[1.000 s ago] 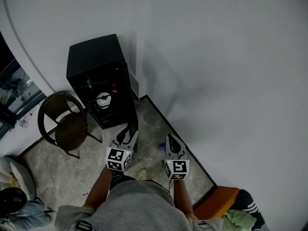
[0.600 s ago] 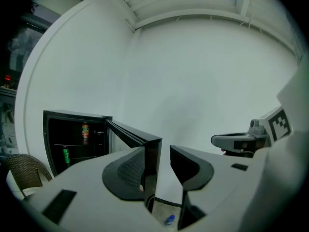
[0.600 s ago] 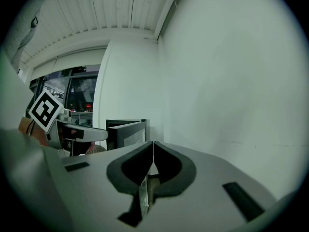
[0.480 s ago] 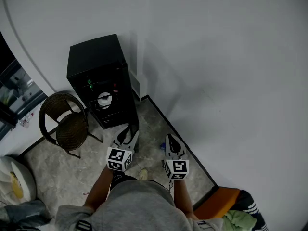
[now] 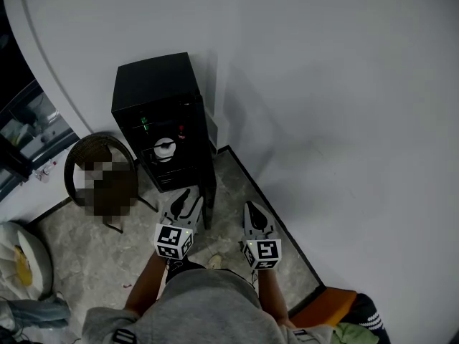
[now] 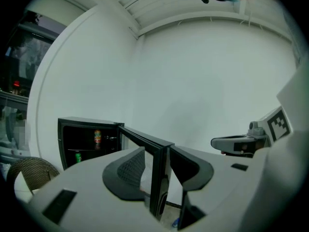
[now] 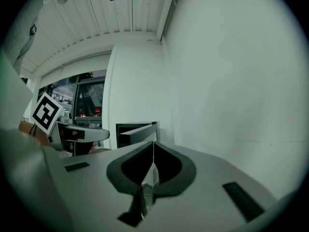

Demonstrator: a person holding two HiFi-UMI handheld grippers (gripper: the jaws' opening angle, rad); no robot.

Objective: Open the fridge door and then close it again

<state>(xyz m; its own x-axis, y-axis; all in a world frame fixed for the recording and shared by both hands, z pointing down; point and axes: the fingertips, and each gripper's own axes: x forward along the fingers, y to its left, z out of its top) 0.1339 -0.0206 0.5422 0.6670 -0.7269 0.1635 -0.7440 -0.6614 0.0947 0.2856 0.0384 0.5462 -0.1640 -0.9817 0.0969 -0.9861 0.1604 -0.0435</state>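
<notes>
A small black fridge stands against the white wall with its glass door swung open toward me. Inside I see a green can and a white item. My left gripper is at the door's free edge. In the left gripper view the door's edge stands upright between the pads, and the left gripper is shut on it. My right gripper hangs to the right of the door, apart from it. Its jaws meet with nothing between them in the right gripper view.
A wicker chair stands left of the fridge. The white wall runs close along the right. An orange object lies by the wall behind me. A white round thing sits on the stone floor at lower left.
The whole head view has shifted, so the fridge now shows further right. Both grippers have moved slightly with it. The left one stays on the door's edge, and the right stays shut.
</notes>
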